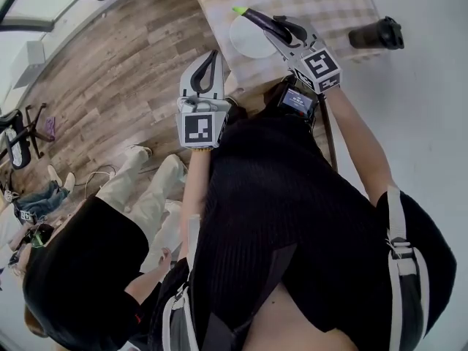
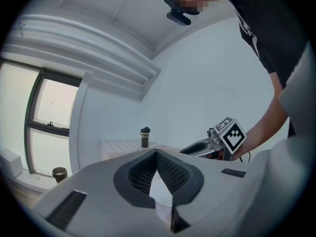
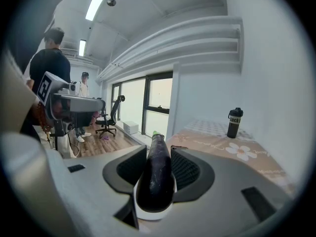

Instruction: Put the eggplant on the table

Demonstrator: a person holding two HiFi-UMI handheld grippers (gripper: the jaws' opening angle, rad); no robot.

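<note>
Two grippers show in the head view, each of white plastic with one cube (image 1: pixel 199 128) of black-and-white square markers. The left gripper (image 1: pixel 213 55) has its jaws pressed together at the tips, bowed into a loop, with nothing in them. The right gripper (image 1: pixel 274 26) pinches one eggplant (image 1: pixel 256 17), long, dark and glossy, with its green tip past the jaw tips. Under those tips we see one round white disc (image 1: pixel 245 42) on one table (image 1: pixel 322 2) with a pale checked cloth. One dark cylindrical bottle (image 1: pixel 376 34) stands to that gripper's right. Beneath the left gripper is plank floor (image 1: pixel 124 72).

One pair of ribbed black pads (image 2: pixel 173 172) fills the left gripper view, meeting in a point with nothing between them. Ahead of them we count the one bottle, and to their right the other gripper's cube.

One eggplant runs lengthwise between the right gripper's meshed pads in its own view. Both pads press its smooth skin, and it is held in the air, not resting on the table. Ahead and to the right lies the cloth, printed with one white flower (image 3: pixel 242 152), and the bottle stands upright beyond it. To the left we count two standing people (image 3: pixel 49 68) and one wheeled chair (image 3: pixel 111 115).
</note>
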